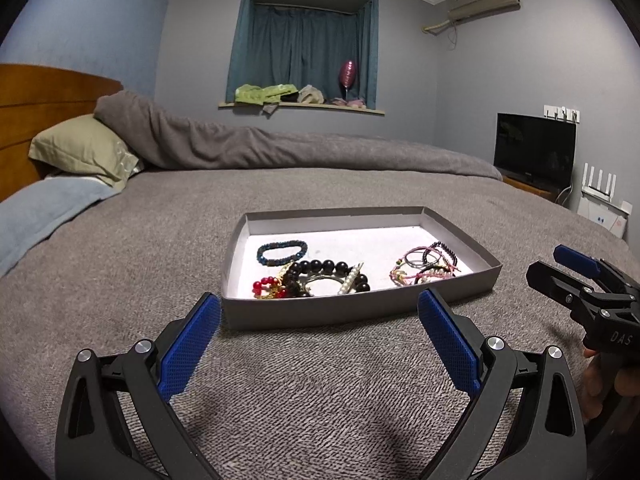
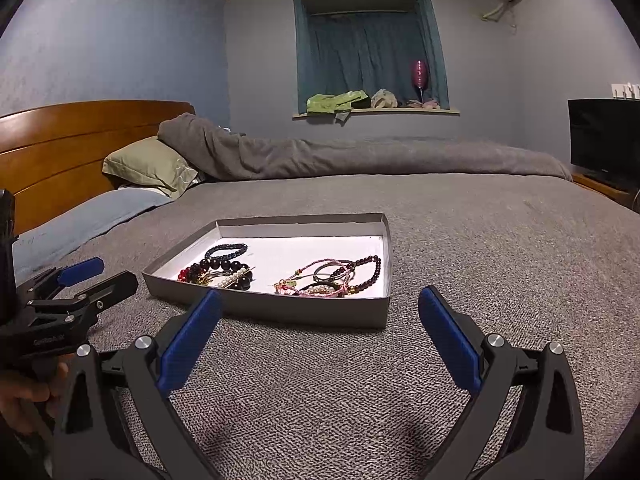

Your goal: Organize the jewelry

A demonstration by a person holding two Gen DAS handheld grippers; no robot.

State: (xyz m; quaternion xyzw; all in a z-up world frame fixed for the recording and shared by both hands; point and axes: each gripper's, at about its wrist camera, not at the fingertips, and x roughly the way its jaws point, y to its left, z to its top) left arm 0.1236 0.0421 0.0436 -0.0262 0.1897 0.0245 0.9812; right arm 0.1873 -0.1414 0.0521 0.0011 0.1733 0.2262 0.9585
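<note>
A shallow grey tray (image 1: 320, 314) with a white floor lies on the grey bed; it also shows in the right wrist view (image 2: 280, 308). Inside lie a dark blue bead bracelet (image 1: 282, 253), a black bead bracelet (image 1: 332, 270) tangled with red beads (image 1: 266, 285) and a pearl piece, and a bunch of thin pink and dark bracelets (image 1: 426, 266), which also shows in the right wrist view (image 2: 332, 276). My left gripper (image 1: 320, 312) is open and empty just before the tray's near wall. My right gripper (image 2: 320, 308) is open and empty, near the tray's right corner.
The grey bedspread (image 1: 320, 400) spreads all around the tray. Pillows (image 1: 80, 152) and a wooden headboard (image 1: 40, 96) are at the left, a rolled duvet (image 1: 280, 148) behind. A TV (image 1: 534, 152) stands at the right. The right gripper shows in the left wrist view (image 1: 568, 276).
</note>
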